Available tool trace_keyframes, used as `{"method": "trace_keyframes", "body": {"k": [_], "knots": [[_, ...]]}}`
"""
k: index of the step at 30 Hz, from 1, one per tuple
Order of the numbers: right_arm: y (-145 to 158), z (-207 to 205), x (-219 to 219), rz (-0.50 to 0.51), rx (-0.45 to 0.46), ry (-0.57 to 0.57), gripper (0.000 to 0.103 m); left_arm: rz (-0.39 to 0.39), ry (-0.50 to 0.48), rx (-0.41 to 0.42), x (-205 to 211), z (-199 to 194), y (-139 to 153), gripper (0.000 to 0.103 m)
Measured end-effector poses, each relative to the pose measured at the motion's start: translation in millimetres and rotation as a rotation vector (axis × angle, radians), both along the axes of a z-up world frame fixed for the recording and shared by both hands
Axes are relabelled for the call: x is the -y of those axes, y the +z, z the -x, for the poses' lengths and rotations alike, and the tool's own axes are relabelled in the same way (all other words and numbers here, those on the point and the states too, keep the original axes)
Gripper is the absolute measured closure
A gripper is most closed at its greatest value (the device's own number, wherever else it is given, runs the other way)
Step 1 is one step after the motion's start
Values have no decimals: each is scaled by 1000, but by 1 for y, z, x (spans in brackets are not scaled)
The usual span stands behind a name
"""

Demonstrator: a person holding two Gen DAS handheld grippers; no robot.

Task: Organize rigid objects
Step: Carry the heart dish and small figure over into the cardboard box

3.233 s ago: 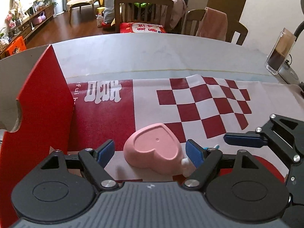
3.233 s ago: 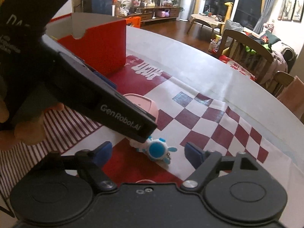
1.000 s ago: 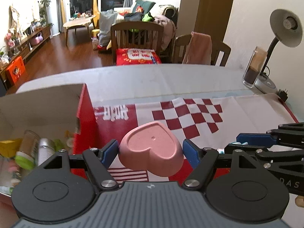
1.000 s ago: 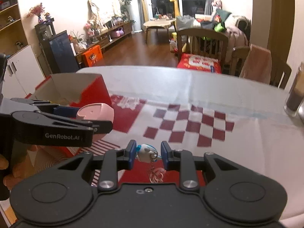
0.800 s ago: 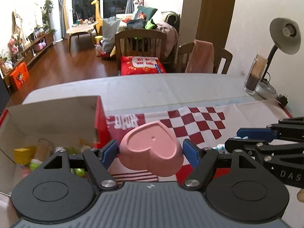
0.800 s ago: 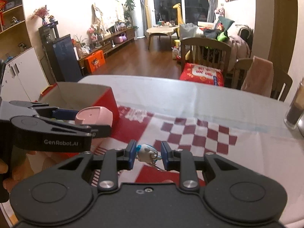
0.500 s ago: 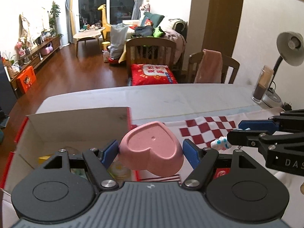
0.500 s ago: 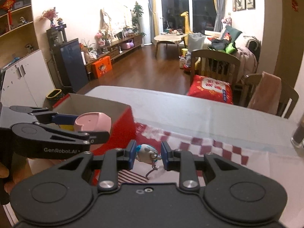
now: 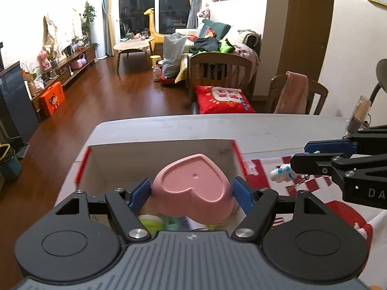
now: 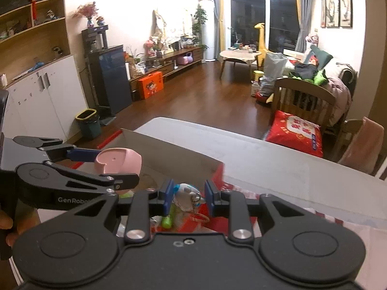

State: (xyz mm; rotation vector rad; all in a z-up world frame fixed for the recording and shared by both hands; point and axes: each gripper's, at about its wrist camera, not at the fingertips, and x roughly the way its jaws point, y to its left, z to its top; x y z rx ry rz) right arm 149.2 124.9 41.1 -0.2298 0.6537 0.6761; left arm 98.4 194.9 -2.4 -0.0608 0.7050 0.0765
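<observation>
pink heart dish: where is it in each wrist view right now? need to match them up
Left wrist: pink heart dish at lower centre, clamped between the left gripper fingers, above the open red box.
Right wrist: same dish at left of centre, seen side-on.
Shared landmark: the red chair cushion.

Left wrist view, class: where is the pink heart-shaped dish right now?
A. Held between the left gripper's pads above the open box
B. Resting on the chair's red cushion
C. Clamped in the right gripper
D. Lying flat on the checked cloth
A: the pink heart-shaped dish sits clamped between the blue pads of the left gripper, with the open box and its contents showing beneath it.
</observation>
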Motion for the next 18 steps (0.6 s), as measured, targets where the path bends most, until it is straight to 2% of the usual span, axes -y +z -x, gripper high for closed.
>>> {"method": "trace_keyframes", "body": {"k": [9,18], "knots": [[-14,-9,-38,32,-26,29,77,-15,47,-41,-58,-1,-15,28],[-47,-34,-71,98,-43,1,77,-20,77,-98,-99,-29,-43,29]]}}
